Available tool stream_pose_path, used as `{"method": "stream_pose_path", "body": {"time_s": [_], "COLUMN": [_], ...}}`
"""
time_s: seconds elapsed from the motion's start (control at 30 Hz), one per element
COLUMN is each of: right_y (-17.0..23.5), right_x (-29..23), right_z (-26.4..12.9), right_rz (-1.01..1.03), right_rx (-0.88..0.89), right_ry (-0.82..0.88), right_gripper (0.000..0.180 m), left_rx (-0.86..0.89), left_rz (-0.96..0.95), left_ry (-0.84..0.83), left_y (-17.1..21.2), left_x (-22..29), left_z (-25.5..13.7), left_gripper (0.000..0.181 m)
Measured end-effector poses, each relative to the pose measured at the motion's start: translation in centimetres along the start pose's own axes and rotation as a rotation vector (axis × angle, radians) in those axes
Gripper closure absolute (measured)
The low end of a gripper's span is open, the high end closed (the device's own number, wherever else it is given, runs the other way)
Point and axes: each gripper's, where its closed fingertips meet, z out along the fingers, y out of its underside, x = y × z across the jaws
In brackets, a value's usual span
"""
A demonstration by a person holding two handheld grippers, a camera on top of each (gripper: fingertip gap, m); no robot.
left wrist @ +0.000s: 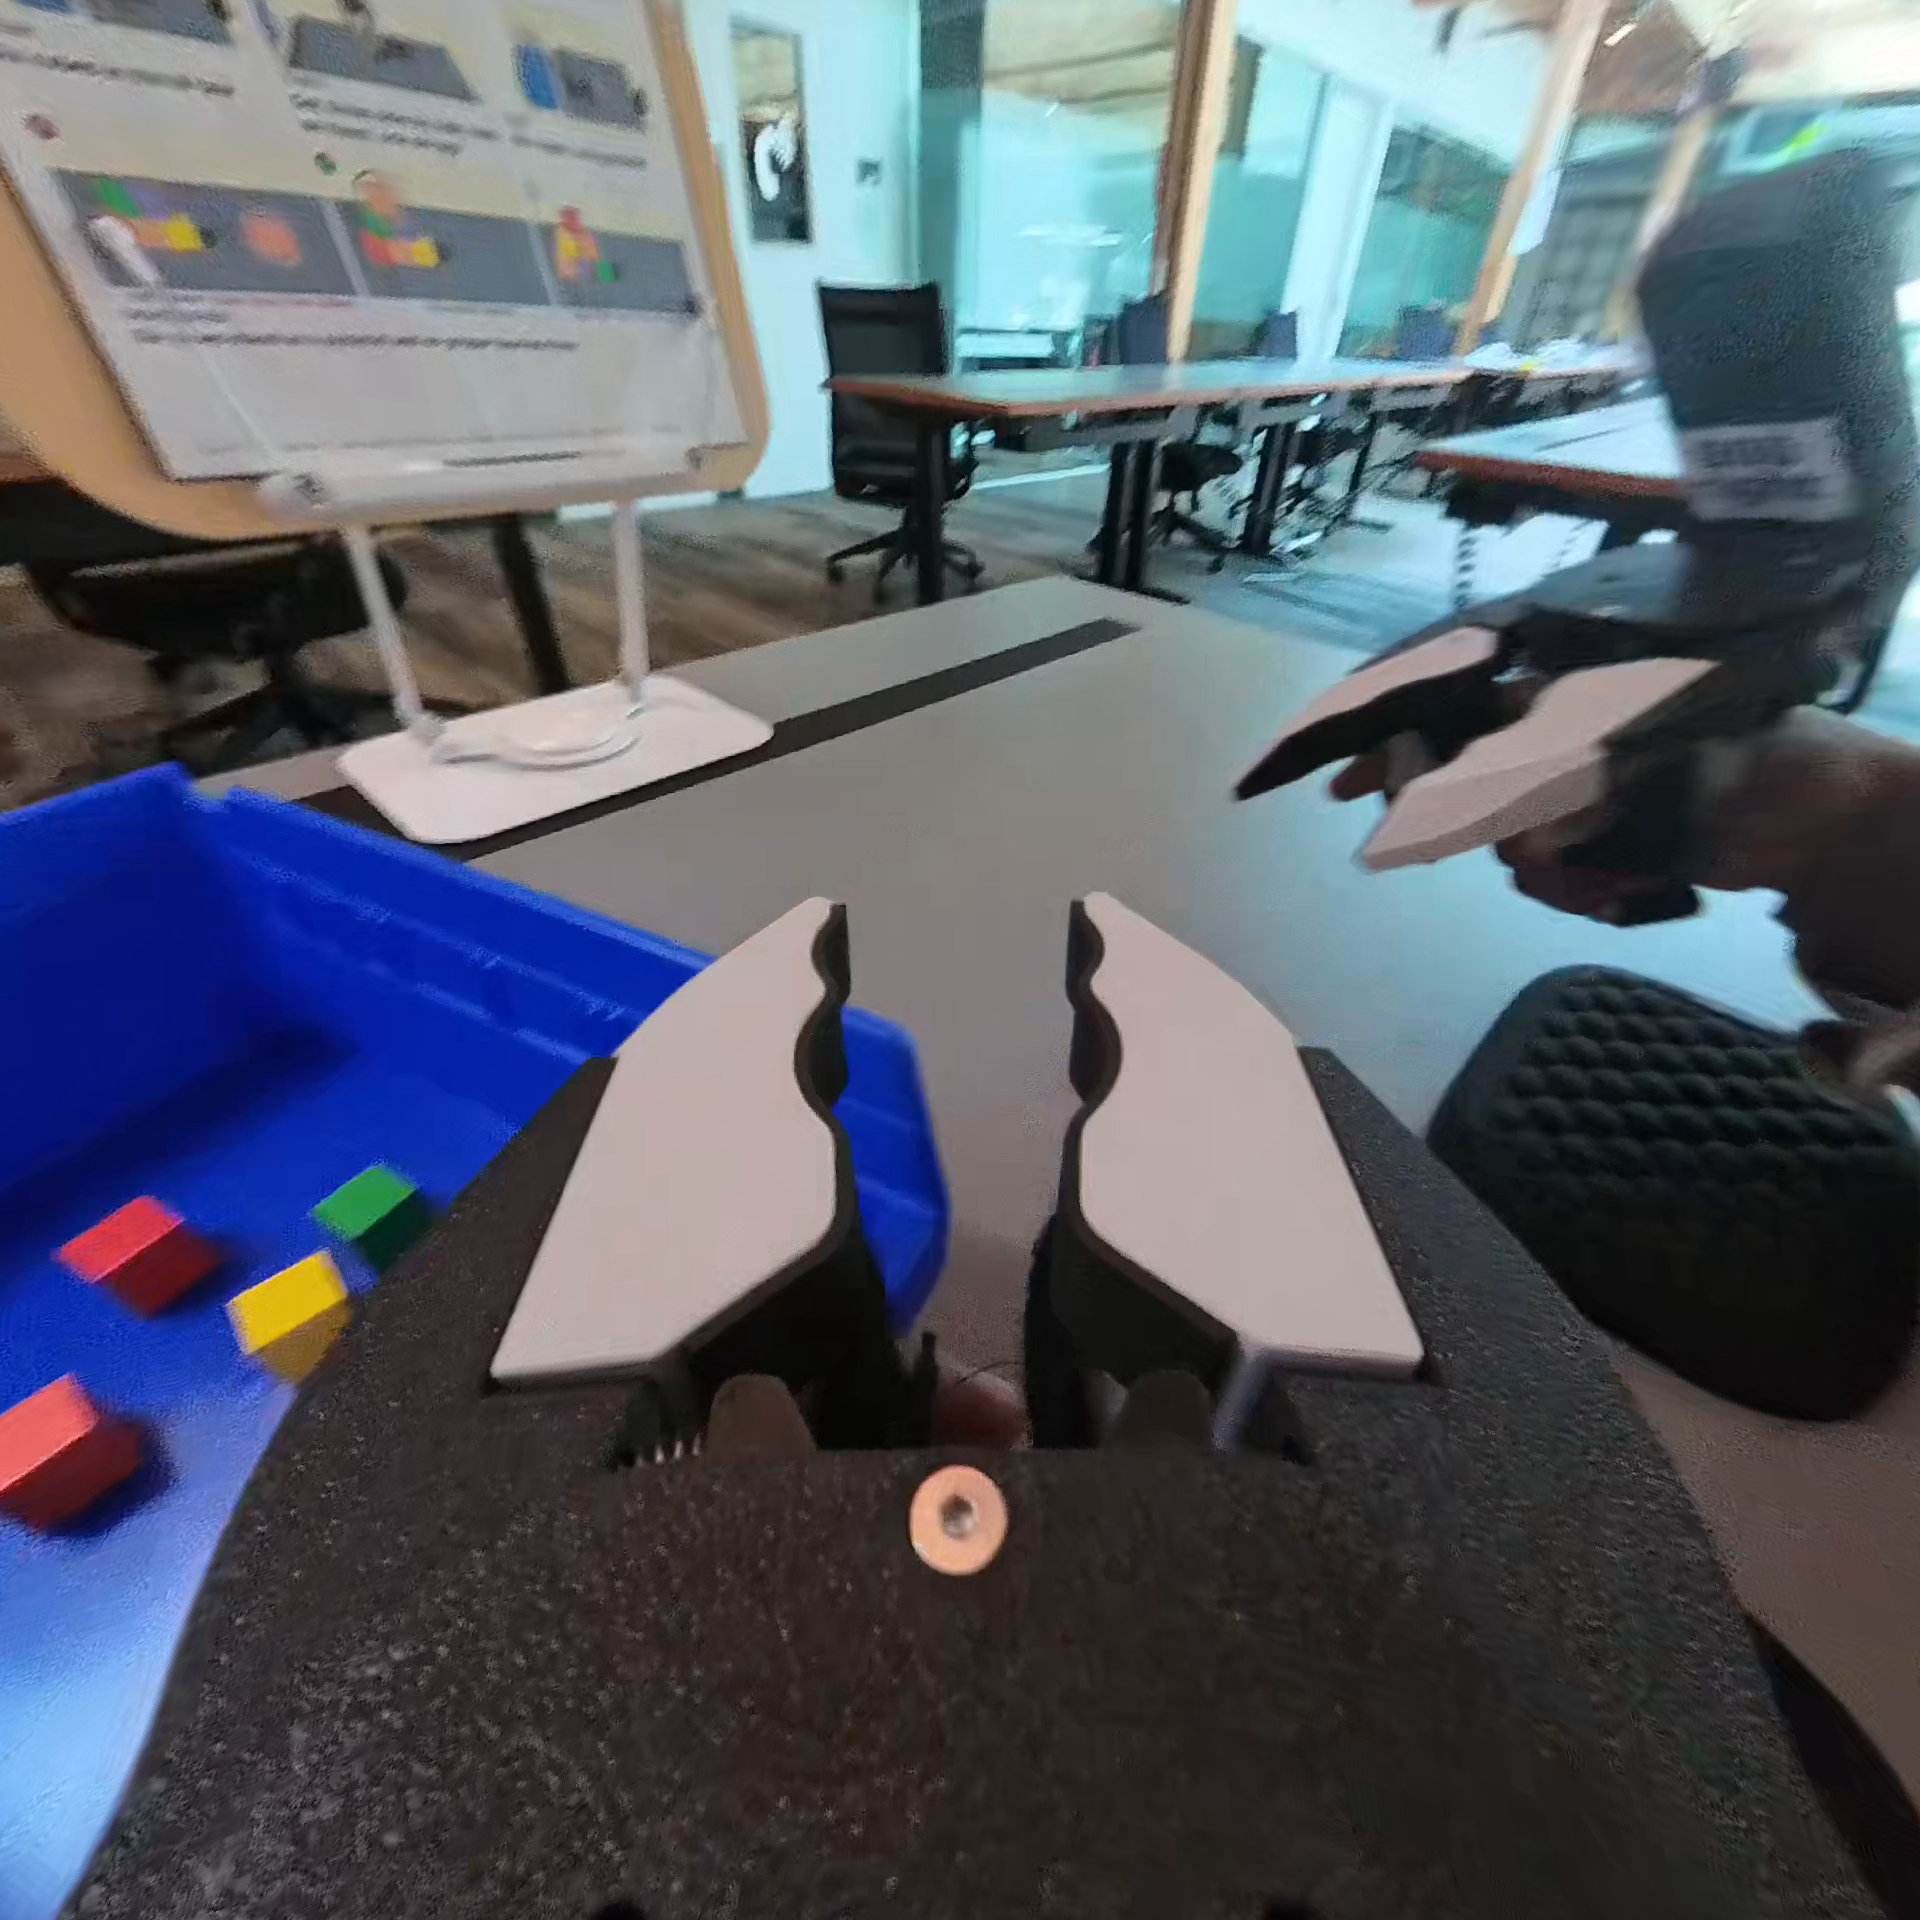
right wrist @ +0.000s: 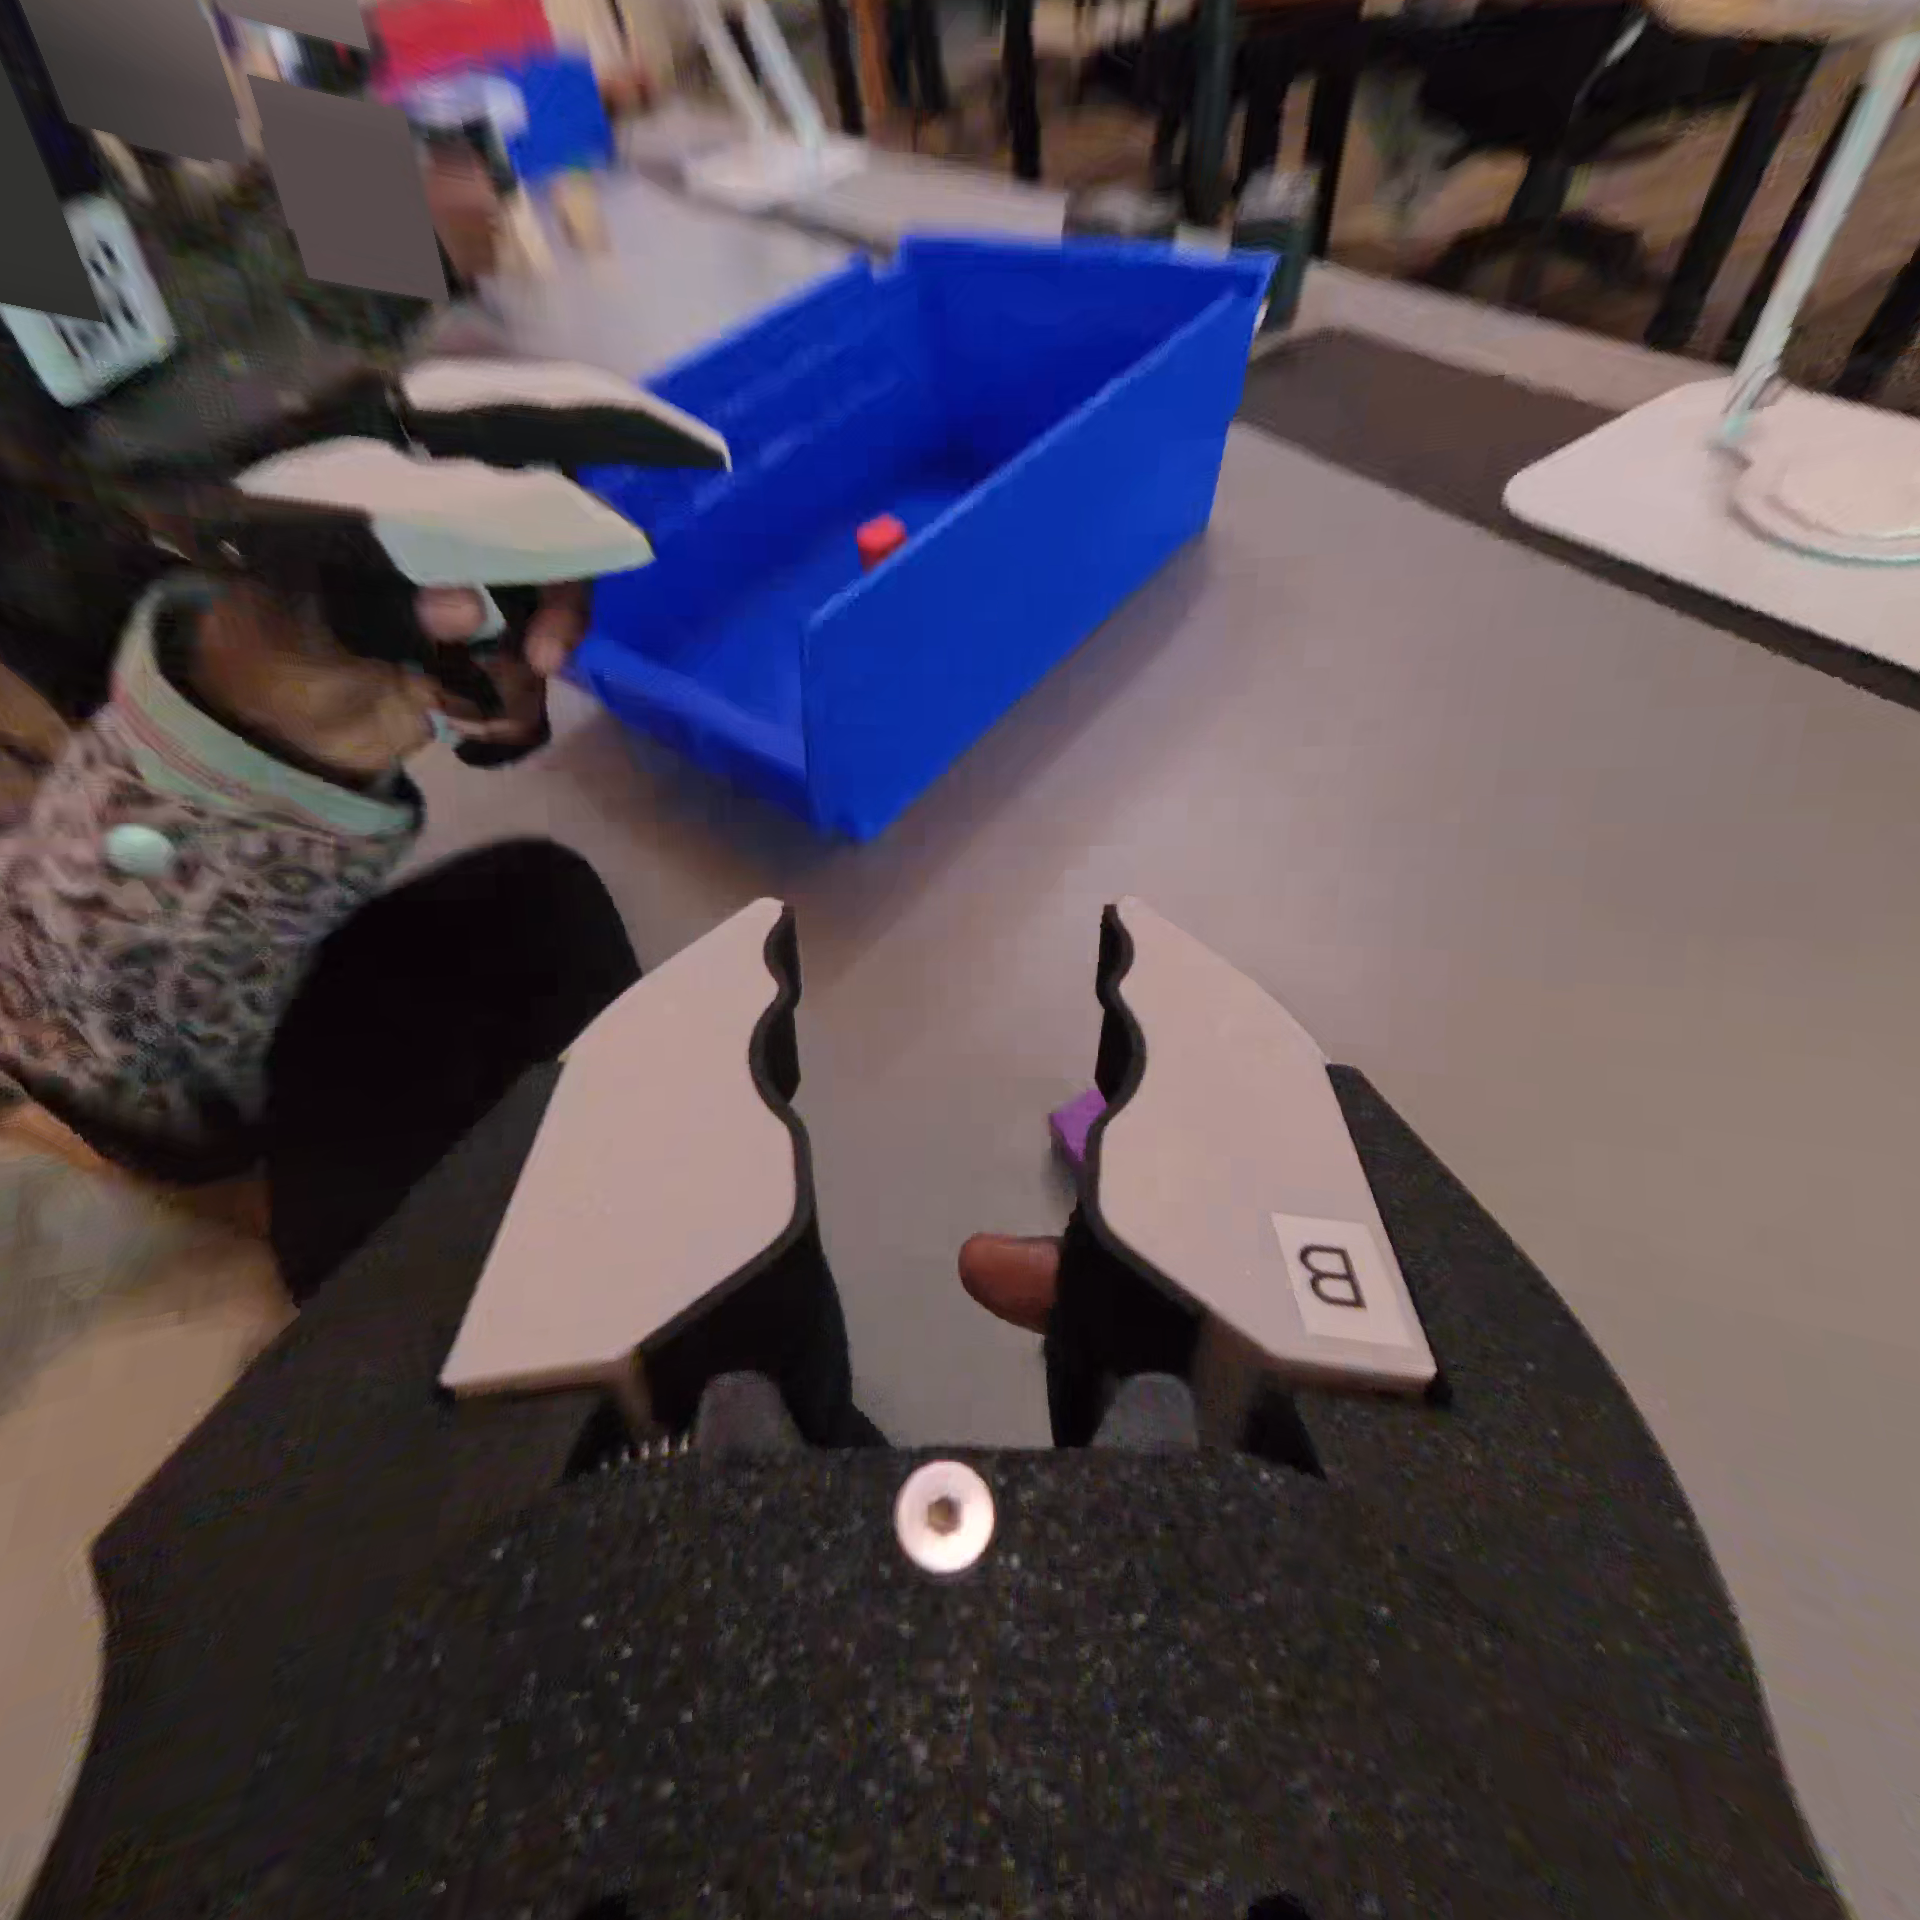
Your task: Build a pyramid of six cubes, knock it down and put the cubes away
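My left gripper [left wrist: 956, 914] is open and empty, held above the grey table [left wrist: 1039, 790] beside the right rim of a blue bin [left wrist: 582, 935]. In the bin lie two red blocks [left wrist: 140, 1252], a yellow block [left wrist: 291, 1311] and a green block [left wrist: 369, 1210]. My right gripper [right wrist: 948, 920] is open and empty above the table [right wrist: 1455, 831]. A purple block [right wrist: 1075, 1127] lies on the table under its right finger, partly hidden. The blue bin [right wrist: 997, 644] stands ahead of it with a red block [right wrist: 880, 540] inside. Each view shows the other gripper, the right one [left wrist: 1309, 821] and the left one [right wrist: 686, 499].
A white stand base [left wrist: 582, 758] carries a board of pictures [left wrist: 364, 239] at the table's far edge, and it also shows in the right wrist view [right wrist: 1683, 530]. A black chair back [left wrist: 1683, 1184] is at the near right. Desks and office chairs stand behind. A person's patterned sleeve [right wrist: 156, 956] is at left. The green block [left wrist: 369, 1210] is about 20 cm from my left fingertips and 25 cm from my right.
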Motion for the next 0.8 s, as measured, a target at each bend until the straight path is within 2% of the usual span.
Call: {"method": "stream_pose_path", "body": {"time_s": [0.07, 0.13, 0.2, 0.27, 0.43, 0.57, 0.63, 0.7, 0.73, 0.8], "right_y": [-0.4, 0.7, 1.7, 1.4, 2.1, 2.1, 2.1, 2.2, 2.2, 1.8], "right_x": [0.2, 0.9, 1.1, 1.1, 0.8, 0.8, 0.7, 0.6, 0.4, -0.1], "right_z": [-1.3, -1.8, -1.8, -2.2, -1.7, -1.8, -1.7, -1.6, -1.6, -1.7], "right_rz": [0.114, 0.208, 0.274, 0.251, 0.221, 0.217, 0.221, 0.22, 0.22, 0.223], "right_rx": [0.222, 0.309, 0.294, 0.318, 0.276, 0.28, 0.277, 0.269, 0.271, 0.289], "right_ry": [-0.004, -0.022, -0.05, -0.041, -0.038, -0.043, -0.049, -0.062, -0.073, -0.114], "right_gripper": [0.128, 0.129, 0.123, 0.125, 0.124, 0.125, 0.125, 0.125, 0.126, 0.129], "left_rx": [-0.126, -0.305, -0.493, -0.641, -0.85, -0.914, -0.923, -0.9, -0.845, -0.608], "left_rz": [0.002, -0.023, -0.062, -0.105, -0.052, 0.003, 0.041, 0.04, 0.029, -0.025], "left_ry": [-0.108, -0.161, -0.151, -0.104, -0.1, -0.127, -0.129, -0.139, -0.147, -0.079], "left_y": [0.4, 1.6, 3.7, 5.8, 10.3, 12.5, 13.0, 12.6, 11.6, 7.7], "left_x": [-3.0, -5.7, -7.5, -8.5, -10.2, -11.3, -11.6, -11.7, -11.6, -9.9], "left_z": [-1.1, -2.1, -2.4, -1.9, 0.3, 1.2, 1.2, 0.9, 0.8, 1.0], "left_gripper": [0.141, 0.141, 0.139, 0.139, 0.14, 0.143, 0.16, 0.16, 0.16, 0.16]}}
